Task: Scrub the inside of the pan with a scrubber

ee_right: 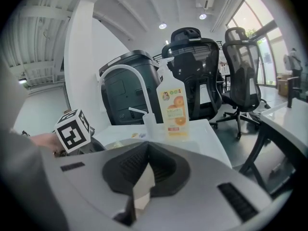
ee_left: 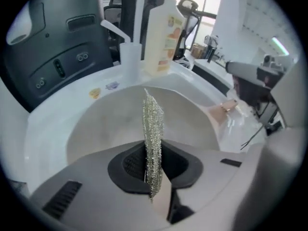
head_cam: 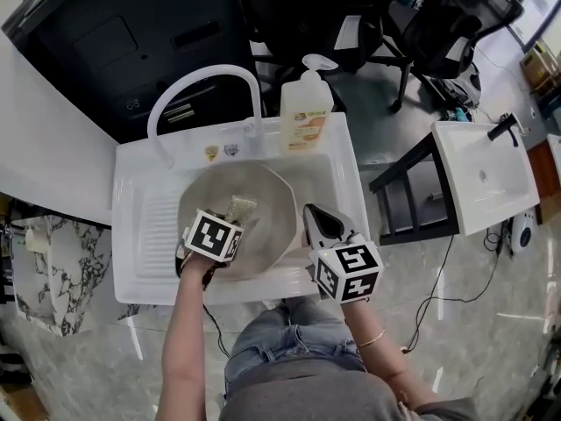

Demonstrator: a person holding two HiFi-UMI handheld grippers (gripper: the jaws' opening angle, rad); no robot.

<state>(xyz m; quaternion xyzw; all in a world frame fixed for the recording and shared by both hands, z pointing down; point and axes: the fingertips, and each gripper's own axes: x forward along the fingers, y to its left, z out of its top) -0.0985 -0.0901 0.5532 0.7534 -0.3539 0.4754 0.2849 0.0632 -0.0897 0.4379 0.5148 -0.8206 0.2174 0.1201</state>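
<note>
Standing on a glossy grey floor (head_cam: 491, 323) near two black office chairs (ee_right: 191, 71), one white sink (head_cam: 131, 191) holds one pale pan (head_cam: 272, 196) in its basin. Left tongs (ee_left: 153, 170) pinch one metallic scrubber (ee_left: 153, 124) upright over the pan. Right tongs (ee_right: 144, 177), closed and empty, hover at the sink's front right corner. One soap bottle (head_cam: 306, 112) stands on its back edge.

Bright, even indoor light from ceiling lamps (ee_right: 162, 26) and windows (ee_left: 197, 4), shadows soft, white sink (head_cam: 131, 165) near blown out; both gripper views fisheye, corners vignetted black, verticals bent, nearest foreground soft, scrubber (ee_left: 153, 129) fairly sharp; head view crisp, glossy floor glare.
</note>
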